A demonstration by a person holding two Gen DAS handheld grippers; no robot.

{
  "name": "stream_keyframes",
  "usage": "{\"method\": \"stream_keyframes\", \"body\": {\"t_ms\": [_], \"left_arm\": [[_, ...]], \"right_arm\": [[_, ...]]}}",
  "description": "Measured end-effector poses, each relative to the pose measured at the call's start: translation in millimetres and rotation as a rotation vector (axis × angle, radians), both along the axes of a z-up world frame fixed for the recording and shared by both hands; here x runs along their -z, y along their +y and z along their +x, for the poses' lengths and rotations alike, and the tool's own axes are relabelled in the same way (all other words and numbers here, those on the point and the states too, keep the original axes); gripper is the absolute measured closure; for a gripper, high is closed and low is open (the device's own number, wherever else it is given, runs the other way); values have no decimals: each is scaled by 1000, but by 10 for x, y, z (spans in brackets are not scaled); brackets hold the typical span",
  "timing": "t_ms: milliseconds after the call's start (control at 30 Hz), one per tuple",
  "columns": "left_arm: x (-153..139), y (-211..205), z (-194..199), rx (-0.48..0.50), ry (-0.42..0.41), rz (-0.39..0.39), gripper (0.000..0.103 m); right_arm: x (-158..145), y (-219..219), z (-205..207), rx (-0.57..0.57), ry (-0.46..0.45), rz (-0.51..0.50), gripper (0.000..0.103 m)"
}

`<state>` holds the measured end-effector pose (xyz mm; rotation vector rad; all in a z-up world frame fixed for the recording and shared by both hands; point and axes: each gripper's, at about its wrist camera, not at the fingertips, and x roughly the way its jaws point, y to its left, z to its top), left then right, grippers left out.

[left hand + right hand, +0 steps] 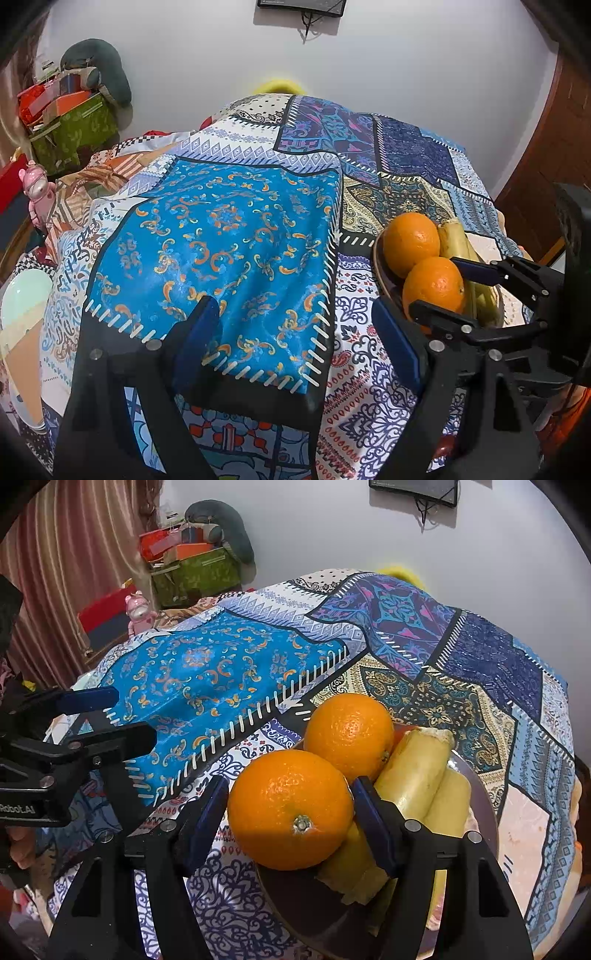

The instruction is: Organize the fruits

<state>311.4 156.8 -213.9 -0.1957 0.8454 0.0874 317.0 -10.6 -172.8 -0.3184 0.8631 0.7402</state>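
Fruit bowl (480,794) on patterned tablecloth (207,679).
My right gripper (291,812) straddles the near orange (290,808), jaws apart; my left gripper (299,332) hovers, jaws apart.

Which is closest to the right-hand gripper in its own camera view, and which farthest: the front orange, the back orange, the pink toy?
1. Front orange: sits between the right gripper fingers.
2. Back orange: just behind, in the same bowl.
3. Pink toy: far left, beyond the table edge.

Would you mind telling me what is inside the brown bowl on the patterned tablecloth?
The bowl holds two oranges, one near and one behind it, beside yellow bananas. The fruit covers the bowl's bottom, so anything beneath cannot be seen.
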Motion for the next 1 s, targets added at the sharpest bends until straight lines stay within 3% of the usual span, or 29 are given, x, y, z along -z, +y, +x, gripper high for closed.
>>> {"method": "stream_keyframes", "body": {"t_ms": [167,633,1000], "left_arm": [[-106,-94,-106,20,-15,7,18],[-510,-641,-677,122,-54,27,18],[-260,-1029,-1018,190,54,17,18]], "right_arm": [[-173,-152,-154,28,-49,14,28],[-567,-921,-730,168,-45,70,28],[-516,-1307,-1169,195,-32,43,27]]}}
